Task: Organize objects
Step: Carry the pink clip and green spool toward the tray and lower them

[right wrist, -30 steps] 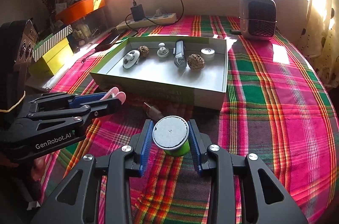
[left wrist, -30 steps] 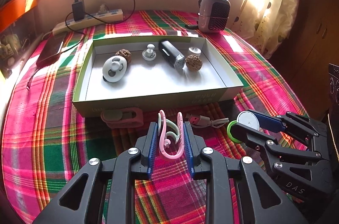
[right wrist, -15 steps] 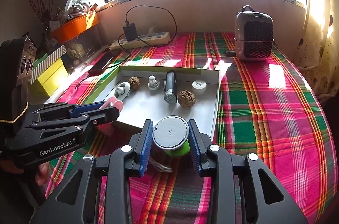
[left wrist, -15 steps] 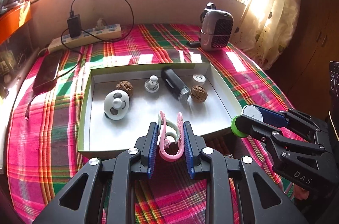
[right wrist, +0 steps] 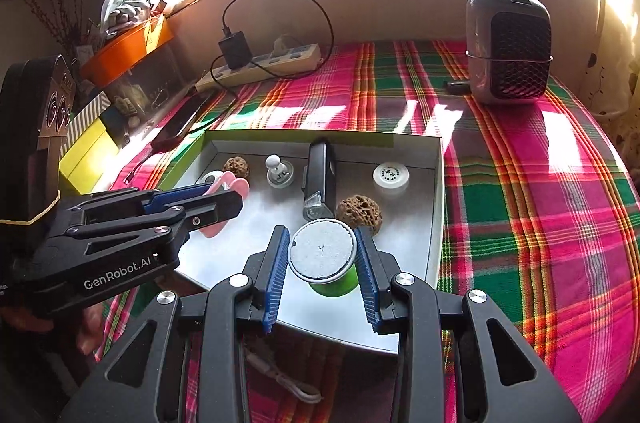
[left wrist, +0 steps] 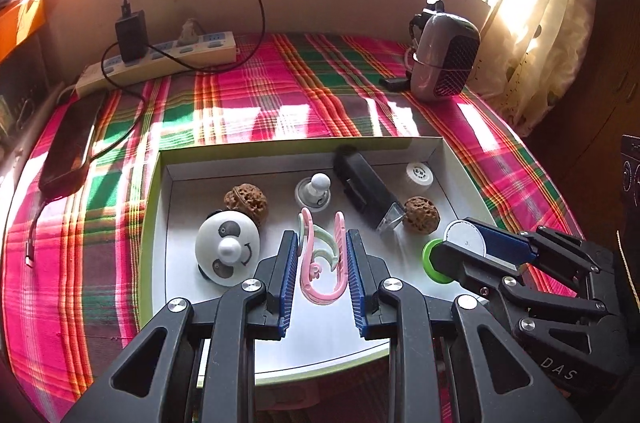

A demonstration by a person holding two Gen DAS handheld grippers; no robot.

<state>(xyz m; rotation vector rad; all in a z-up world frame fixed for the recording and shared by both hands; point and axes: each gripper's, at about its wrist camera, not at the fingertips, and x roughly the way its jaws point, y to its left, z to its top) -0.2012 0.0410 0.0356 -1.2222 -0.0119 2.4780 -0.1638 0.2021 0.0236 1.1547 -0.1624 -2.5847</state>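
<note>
A: Fingers (left wrist: 288,263)? L gripper (left wrist: 322,263) clamped on pink clip (left wrist: 320,263), over tray (left wrist: 154,223) centre. Light, springy; hold its sides.

B: R gripper (right wrist: 322,259) clamps green spool (right wrist: 326,259), tray's 5 o'clock. Light, stiff, maybe slick.

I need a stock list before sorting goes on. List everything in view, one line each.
box: 1, green outside, white inside, on the cloth
walnuts: 2, brown, in box
panda toy: 1, white and black, box left
knob piece: 1, white-grey, box rear
black device: 1, box rear
round cap: 1, white, box right rear corner
power strip: 1, cream, by wall
phone: 1, dark, cloth left
heater: 1, grey, cloth right
plaid cloth: 1, pink-green
pink clip: 1, in left claw
green spool: 1, in right claw
</note>
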